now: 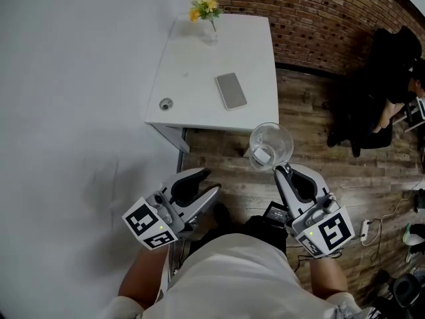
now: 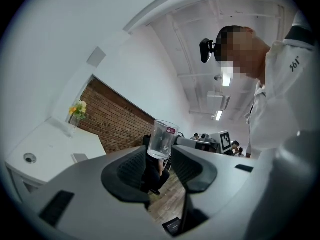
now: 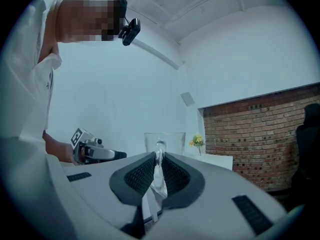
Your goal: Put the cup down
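Wooden floorboards [image 1: 312,125] lie beneath two grippers. The left gripper [image 1: 207,181] stands partly open, nothing between its jaws. The right gripper [image 1: 282,170] holds one empty glass cup [image 1: 271,145] in the air, short of the table; only its own view shows the jaws pinched on the handle [image 3: 159,166]. Beyond, one white table [image 1: 192,78] carries one phone [image 1: 231,90] and one vase [image 1: 210,33] of yellow flowers [image 1: 204,5].

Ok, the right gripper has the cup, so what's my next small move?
Probably carry it forward and left, over the bare near part of the table. The right gripper grips the cup above the floor, just off the near edge; the phone lies further in, so stay short of it.
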Motion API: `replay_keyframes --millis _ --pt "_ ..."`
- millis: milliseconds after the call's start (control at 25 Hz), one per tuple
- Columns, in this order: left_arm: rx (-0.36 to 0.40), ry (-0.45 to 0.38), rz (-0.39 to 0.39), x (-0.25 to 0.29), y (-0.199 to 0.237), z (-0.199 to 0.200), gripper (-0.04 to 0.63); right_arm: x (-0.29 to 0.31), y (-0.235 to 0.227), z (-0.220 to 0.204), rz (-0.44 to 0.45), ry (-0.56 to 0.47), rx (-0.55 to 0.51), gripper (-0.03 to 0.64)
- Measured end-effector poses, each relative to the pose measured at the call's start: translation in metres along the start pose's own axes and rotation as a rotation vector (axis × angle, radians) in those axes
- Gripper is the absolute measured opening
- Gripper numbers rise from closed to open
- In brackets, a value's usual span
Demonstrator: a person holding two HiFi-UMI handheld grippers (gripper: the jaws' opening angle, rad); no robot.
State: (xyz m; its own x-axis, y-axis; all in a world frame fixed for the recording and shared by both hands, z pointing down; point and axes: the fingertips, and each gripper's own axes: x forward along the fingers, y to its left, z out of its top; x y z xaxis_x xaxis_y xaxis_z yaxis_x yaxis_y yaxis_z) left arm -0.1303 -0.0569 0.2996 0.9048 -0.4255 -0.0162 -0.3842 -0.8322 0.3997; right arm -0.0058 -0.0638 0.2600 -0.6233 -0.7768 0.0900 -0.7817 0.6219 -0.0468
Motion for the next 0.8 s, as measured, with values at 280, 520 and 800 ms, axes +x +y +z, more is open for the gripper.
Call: replay_keyframes --millis 280,520,800 --pt "-0.008 -0.006 0.0 0.023 0.007 -0.002 0.156 0.007 -0.017 0.0 0.042 -0.008 -0.011 0.035" --pt "-0.027 -0.033 0.047 0.045 0.018 -0.003 0.161 0.017 -0.041 0.002 0.115 0.0 -0.027 0.035" --pt "-0.017 -0.059 0.085 0.083 0.022 0.002 0.195 0.014 -0.069 0.007 0.185 -0.001 -0.042 0.035"
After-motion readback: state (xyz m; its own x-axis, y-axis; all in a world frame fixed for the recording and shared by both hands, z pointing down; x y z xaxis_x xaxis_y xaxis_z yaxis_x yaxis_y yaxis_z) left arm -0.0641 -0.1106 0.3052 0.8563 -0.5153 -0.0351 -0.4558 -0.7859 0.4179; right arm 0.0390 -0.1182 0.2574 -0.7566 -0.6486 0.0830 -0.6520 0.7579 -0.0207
